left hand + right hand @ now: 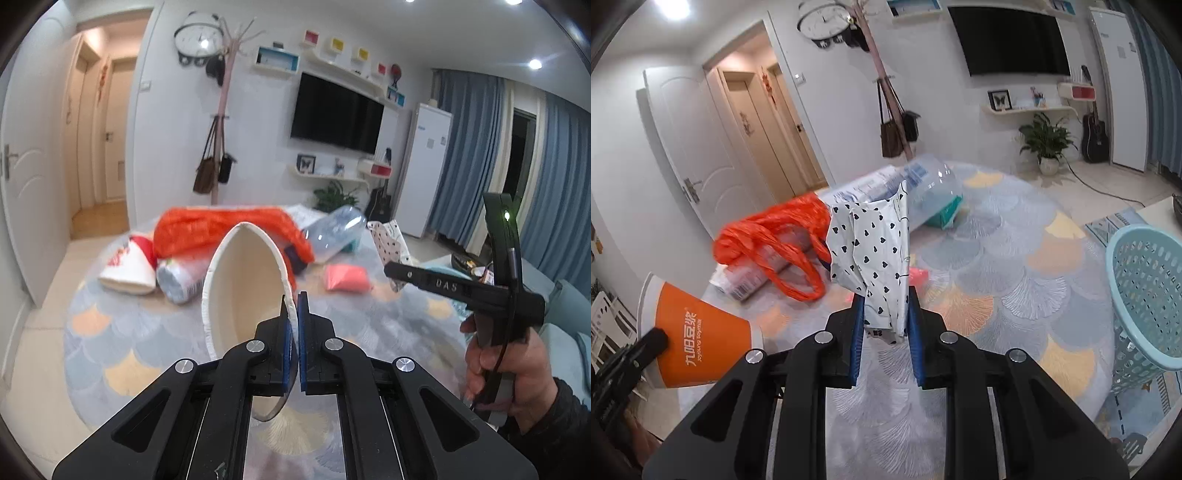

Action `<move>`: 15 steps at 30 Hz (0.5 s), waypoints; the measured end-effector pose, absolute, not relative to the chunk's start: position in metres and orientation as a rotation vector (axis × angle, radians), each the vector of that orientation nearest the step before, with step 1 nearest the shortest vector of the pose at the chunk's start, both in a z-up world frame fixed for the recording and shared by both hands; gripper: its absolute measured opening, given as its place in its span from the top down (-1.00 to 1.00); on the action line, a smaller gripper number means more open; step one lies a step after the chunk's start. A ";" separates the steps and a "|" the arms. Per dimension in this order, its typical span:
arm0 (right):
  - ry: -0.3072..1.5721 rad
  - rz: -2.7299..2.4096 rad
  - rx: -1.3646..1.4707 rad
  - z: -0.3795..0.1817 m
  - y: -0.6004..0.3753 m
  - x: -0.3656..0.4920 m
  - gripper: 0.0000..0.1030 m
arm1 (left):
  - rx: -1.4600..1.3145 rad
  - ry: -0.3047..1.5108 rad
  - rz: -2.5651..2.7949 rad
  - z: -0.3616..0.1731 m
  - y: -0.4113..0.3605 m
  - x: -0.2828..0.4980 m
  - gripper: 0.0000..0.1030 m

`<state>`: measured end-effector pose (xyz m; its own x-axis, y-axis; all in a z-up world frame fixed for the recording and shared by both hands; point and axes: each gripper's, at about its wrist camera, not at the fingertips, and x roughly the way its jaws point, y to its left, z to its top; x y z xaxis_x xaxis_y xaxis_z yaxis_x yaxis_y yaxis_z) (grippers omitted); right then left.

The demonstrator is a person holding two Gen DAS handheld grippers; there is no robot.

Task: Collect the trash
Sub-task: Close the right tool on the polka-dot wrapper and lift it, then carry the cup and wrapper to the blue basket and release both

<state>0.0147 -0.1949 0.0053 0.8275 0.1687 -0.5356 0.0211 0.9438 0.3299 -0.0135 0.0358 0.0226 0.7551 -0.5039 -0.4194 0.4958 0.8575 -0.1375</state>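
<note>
Living room, patterned rug (1015,266) underfoot. My left tongs (294,325) pinch the rim of a paper cup (243,280), lifted clear. My right tongs (884,317) clamp a heart-print bag (875,243). Blue basket (1145,295) far right.

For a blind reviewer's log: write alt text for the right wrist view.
The right gripper is shut on a crumpled white plastic bag with black hearts, lifted above a round pastel scallop-patterned rug. An orange plastic bag and a clear plastic bottle lie behind; a light-blue perforated plastic basket stands at right.
</note>
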 end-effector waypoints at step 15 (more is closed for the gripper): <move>0.498 0.090 0.344 0.027 -0.199 -0.013 0.64 | -0.014 0.380 -0.589 0.051 0.030 -0.027 0.97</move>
